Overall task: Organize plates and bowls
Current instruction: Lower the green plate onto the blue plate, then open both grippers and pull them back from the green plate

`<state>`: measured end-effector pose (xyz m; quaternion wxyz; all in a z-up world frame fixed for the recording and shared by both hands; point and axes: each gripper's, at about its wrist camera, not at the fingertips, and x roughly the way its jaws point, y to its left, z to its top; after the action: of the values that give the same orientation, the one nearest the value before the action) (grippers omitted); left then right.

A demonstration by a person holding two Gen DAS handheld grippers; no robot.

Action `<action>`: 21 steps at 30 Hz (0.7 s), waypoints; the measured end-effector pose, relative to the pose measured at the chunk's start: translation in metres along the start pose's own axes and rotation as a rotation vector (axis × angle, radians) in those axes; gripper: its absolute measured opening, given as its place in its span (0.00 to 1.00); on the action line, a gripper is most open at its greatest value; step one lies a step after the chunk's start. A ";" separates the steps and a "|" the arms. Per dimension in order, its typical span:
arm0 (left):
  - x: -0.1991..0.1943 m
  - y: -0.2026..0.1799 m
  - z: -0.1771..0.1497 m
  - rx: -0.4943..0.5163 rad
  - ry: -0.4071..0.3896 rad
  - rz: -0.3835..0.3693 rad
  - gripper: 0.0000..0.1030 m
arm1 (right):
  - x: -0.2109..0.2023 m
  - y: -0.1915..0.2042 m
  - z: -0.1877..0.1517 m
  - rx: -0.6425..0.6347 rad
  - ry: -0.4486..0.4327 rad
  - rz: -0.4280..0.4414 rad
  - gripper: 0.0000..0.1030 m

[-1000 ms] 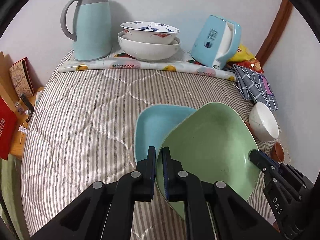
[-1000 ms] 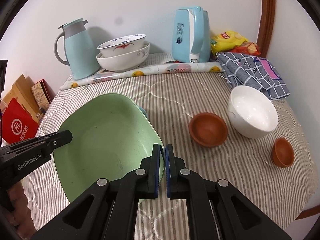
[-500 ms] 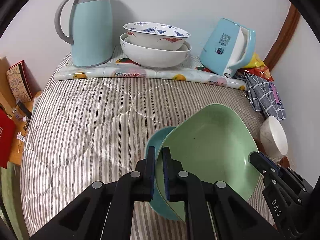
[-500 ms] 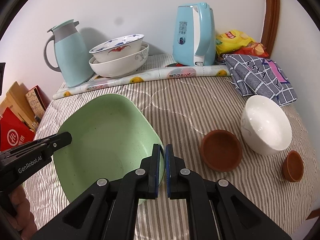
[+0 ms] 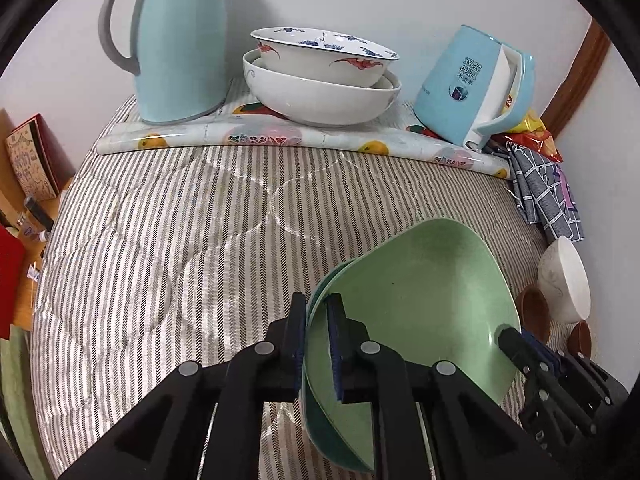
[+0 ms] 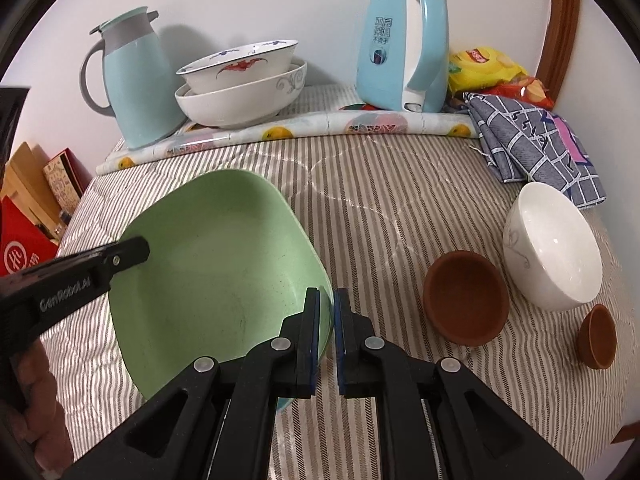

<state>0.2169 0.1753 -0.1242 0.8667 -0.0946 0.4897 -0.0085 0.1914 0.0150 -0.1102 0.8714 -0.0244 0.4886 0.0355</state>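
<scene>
Okay, both grippers are on the green plate, one at each side of it. The left gripper straddles its near-left rim, jaws narrow; they have just been easing apart a touch. From the left wrist view the green rim and the edge of the blue plate underneath fill the slot, with no gap visible, so the pads look pressed on the rim.

The right gripper straddles the plate's right rim, jaws also narrow and just easing apart. A thin sliver of gap shows between the rim and the right pad, so the pinch looks loosened with the rim still in the slot.

The green plate sits nested in the blue plate, directly ahead-left of the right gripper and ahead-right of the left one, on the striped quilted cloth.

Right of the right gripper are a brown bowl, a white bowl just beyond and touching it, and a small brown cup farther right. Far ahead by the wall are two stacked patterned bowls, a blue jug and a blue kettle.
</scene>
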 end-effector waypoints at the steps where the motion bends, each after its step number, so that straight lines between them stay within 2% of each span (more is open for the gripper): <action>1: 0.001 -0.001 0.000 0.002 -0.001 0.000 0.11 | -0.001 0.001 -0.001 -0.009 0.003 -0.001 0.09; 6: 0.002 -0.007 0.002 0.021 -0.008 0.009 0.16 | -0.007 0.000 -0.008 -0.017 0.012 0.003 0.10; 7: 0.002 -0.008 0.002 0.025 -0.003 0.006 0.23 | -0.007 0.000 -0.009 -0.016 0.015 0.009 0.10; 10: -0.002 -0.012 0.000 0.048 -0.015 0.006 0.33 | -0.007 -0.001 -0.016 -0.011 0.039 0.060 0.10; 13: -0.007 -0.012 -0.002 0.062 -0.025 0.023 0.39 | -0.010 0.005 -0.022 -0.032 0.034 0.060 0.13; 17: -0.013 -0.012 -0.006 0.067 -0.030 0.023 0.40 | -0.010 0.011 -0.027 -0.044 0.046 0.067 0.18; 21: -0.018 -0.013 -0.010 0.072 -0.028 0.026 0.40 | -0.017 0.015 -0.036 -0.065 0.057 0.116 0.25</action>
<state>0.2001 0.1633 -0.1113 0.8762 -0.0570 0.4784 -0.0134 0.1513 0.0261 -0.1146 0.8523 -0.0252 0.5126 0.1012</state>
